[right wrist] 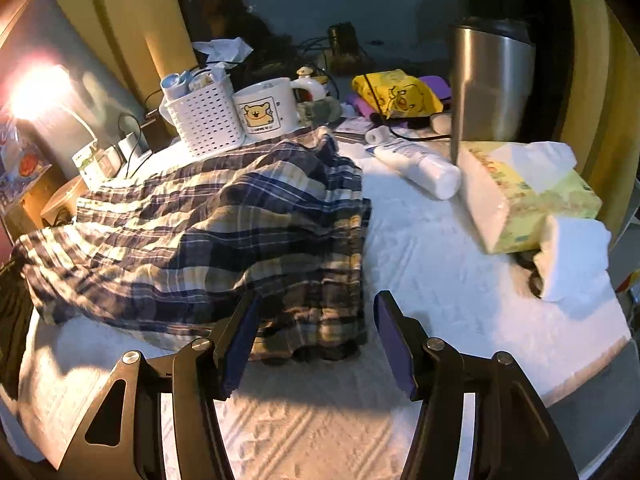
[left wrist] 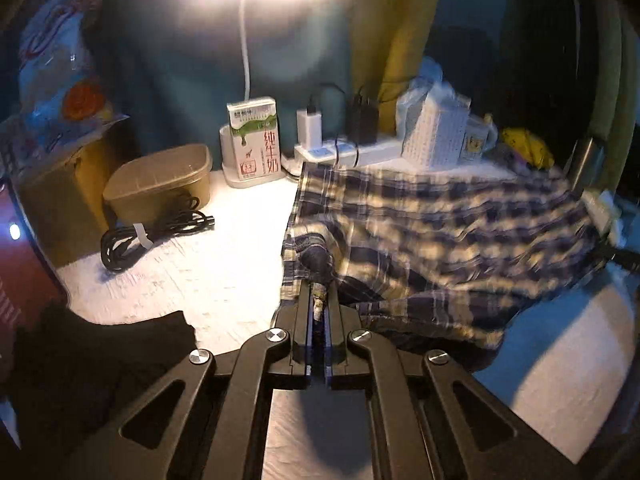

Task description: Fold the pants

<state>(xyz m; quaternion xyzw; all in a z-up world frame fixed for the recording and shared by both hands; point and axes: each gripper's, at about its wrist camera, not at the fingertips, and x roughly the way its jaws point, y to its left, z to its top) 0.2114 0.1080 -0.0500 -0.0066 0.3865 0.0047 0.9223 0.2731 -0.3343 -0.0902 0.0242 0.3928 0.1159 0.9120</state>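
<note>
The plaid pants (right wrist: 208,224) lie on the white textured table cover (right wrist: 420,264), with the long axis running from the near left edge of the table toward the far right, as the right wrist view shows it. One end reaches the white perforated basket (right wrist: 206,120) and the bear-printed mug (right wrist: 266,108) at the back; the other end hangs toward the left edge. The fabric is a navy, cream and yellow check, crumpled into ridges and loose folds, not flat; a doubled edge lies nearest the right gripper (right wrist: 316,320). The left gripper (left wrist: 319,300) is closed on a bunched corner of the pants, the cloth pinched tight between its pads and raised slightly off the cover. The right gripper stands with its jaws apart; the left pad sits against the near edge of the cloth, the right pad is over bare cover, and nothing is pinched. In the left wrist view the pants spread away to the right of the pinched corner, toward a milk carton (left wrist: 256,140) and a power strip (left wrist: 340,152) along the back wall. A tissue pack (right wrist: 524,196) and a steel tumbler (right wrist: 492,80) stand to the right, clear of the cloth.
</note>
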